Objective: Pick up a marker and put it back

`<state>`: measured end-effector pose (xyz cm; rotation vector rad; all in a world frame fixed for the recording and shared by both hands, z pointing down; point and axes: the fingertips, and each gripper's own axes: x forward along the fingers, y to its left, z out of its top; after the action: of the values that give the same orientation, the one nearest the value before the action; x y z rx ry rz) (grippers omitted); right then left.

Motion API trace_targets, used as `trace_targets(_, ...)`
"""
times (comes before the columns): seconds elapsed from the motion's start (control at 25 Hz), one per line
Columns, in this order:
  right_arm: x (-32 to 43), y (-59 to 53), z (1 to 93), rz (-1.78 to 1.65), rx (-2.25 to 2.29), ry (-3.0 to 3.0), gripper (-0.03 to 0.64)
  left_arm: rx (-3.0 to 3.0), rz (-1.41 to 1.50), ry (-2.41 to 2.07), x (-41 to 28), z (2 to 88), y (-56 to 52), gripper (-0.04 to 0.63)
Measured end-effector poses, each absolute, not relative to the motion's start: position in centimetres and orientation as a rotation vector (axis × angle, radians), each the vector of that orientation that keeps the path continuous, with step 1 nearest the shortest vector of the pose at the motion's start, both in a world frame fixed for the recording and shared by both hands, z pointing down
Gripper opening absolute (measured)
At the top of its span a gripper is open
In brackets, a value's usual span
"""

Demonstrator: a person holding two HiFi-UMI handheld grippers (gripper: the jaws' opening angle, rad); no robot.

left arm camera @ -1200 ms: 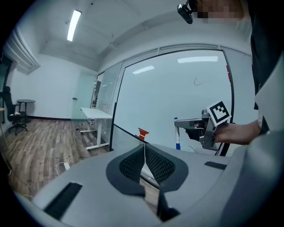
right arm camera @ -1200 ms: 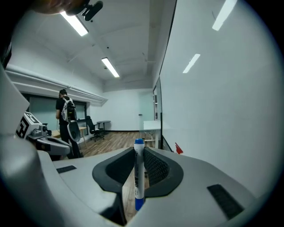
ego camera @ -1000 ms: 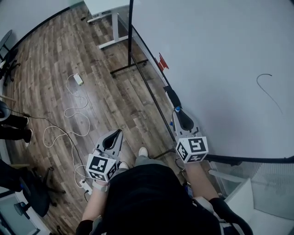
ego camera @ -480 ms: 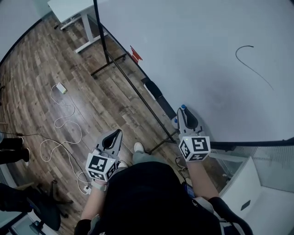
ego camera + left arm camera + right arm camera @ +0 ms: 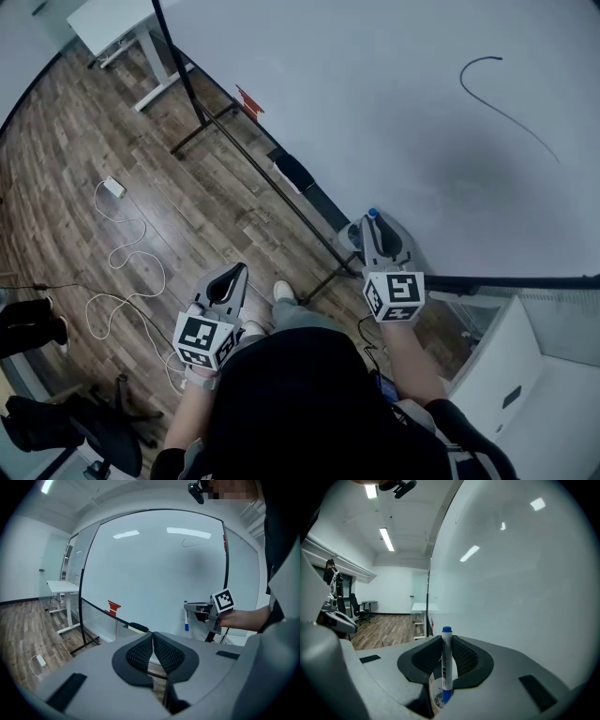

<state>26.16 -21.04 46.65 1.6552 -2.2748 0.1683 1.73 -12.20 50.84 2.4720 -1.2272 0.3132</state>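
My right gripper is shut on a white marker with a blue cap, held upright between the pads. It hovers close to the lower edge of the whiteboard, and the cap pokes out past the jaws. A round cup shows just under the marker's lower end. From the left gripper view the marker shows in front of the board. My left gripper hangs over the wood floor, shut with nothing between its pads.
A curved line is drawn on the board. An eraser and a red object sit along the board's tray. A cable with an adapter lies on the floor. A white desk stands far left, a white cabinet at the lower right.
The head view has swung towards the whiteboard, which now fills more of the picture. Both grippers keep their places by the body, and the marker stays in the right grip.
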Motion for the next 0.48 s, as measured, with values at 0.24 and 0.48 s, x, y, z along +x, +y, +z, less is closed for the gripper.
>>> trace_targets(0.24,26.8,-20.8,50.0,0.18,1.607,-2.227,0.095,2.461,0.336,-1.203,2.3,51.4,-12.1,0.021)
trace_targets(0.48,26.9,-20.5,53.0,0.225,1.577,-2.182,0.095,2.452,0.356,-1.195,2.2,51.9,-11.7,0.021)
